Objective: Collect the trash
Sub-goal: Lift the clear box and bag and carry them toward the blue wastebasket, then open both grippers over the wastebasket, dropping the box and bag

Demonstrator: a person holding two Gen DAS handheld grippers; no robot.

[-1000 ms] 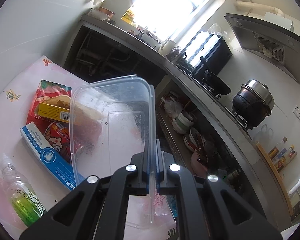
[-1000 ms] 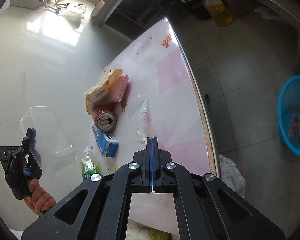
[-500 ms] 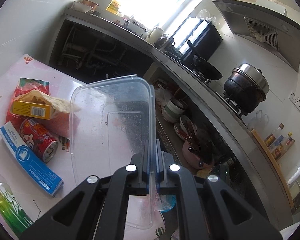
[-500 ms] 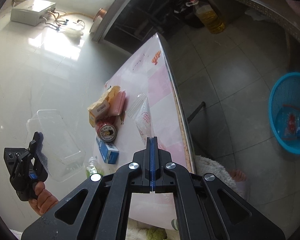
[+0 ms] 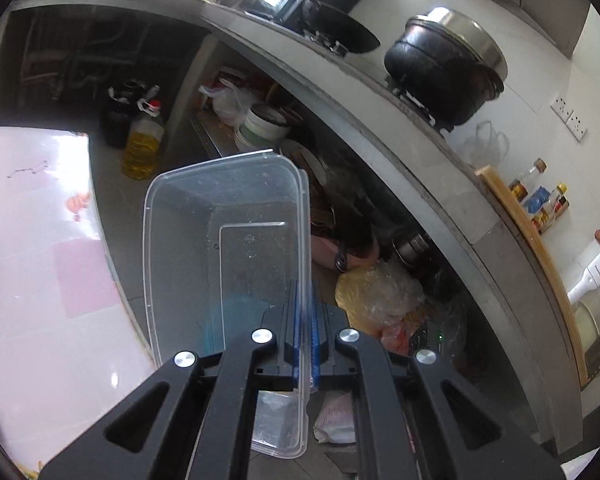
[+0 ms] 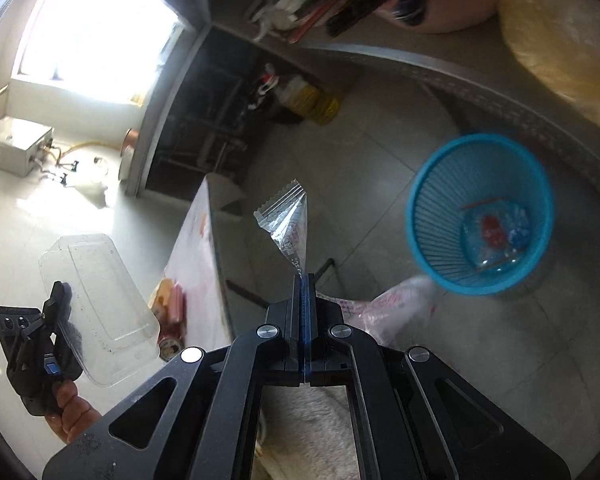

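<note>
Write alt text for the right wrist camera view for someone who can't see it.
The right gripper pinches a clear plastic wrapper above a tiled floor, with a blue trash basket to its right. At left, the left gripper holds a clear plastic container.

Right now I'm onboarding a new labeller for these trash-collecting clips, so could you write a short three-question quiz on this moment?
1. True or false: the left hand-held gripper is shut on the rim of a clear plastic container.
2. What does the right hand-held gripper hold? A) a red can B) a clear plastic wrapper C) a blue box
3. Fill in: the blue basket on the floor already holds some ____.

Key: 1 true. 2 B, pinched at its lower end. 3 trash, something red and clear at the bottom.
</note>
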